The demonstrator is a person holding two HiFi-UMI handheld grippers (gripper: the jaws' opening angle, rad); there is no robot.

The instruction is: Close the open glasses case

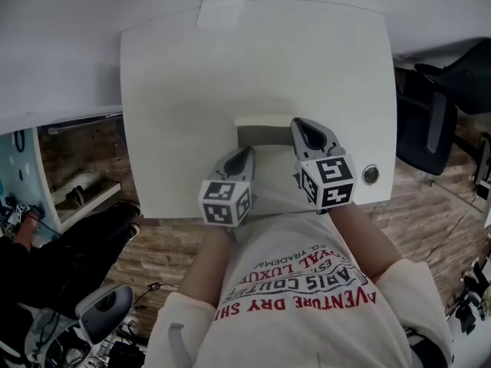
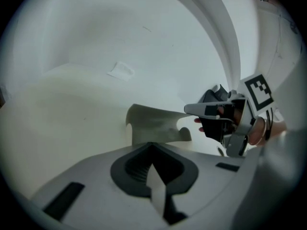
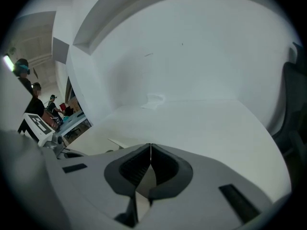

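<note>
Left gripper (image 1: 245, 156) low over the near edge of the white table (image 1: 176, 90), jaws pressed together with nothing between them; tips just beside the left end of the glasses case (image 1: 265, 134), contact not clear. Right gripper (image 1: 303, 129) at the case's right end, jaws likewise drawn tight together and empty; pointed across the tabletop toward its far edge, with only a sliver of the case low at the left of its own view. Case open, lying near the table's front edge between the two grippers; pale strip along its far side, grey inside; in the left gripper view, a grey flap with curved cut-outs standing up from the tabletop. Beyond that flap, a hand (image 2: 256, 131) round the right gripper's handle. Small white patch (image 1: 221, 10) at the table's far edge; round grommet (image 1: 370, 175) near its front right corner.
</note>
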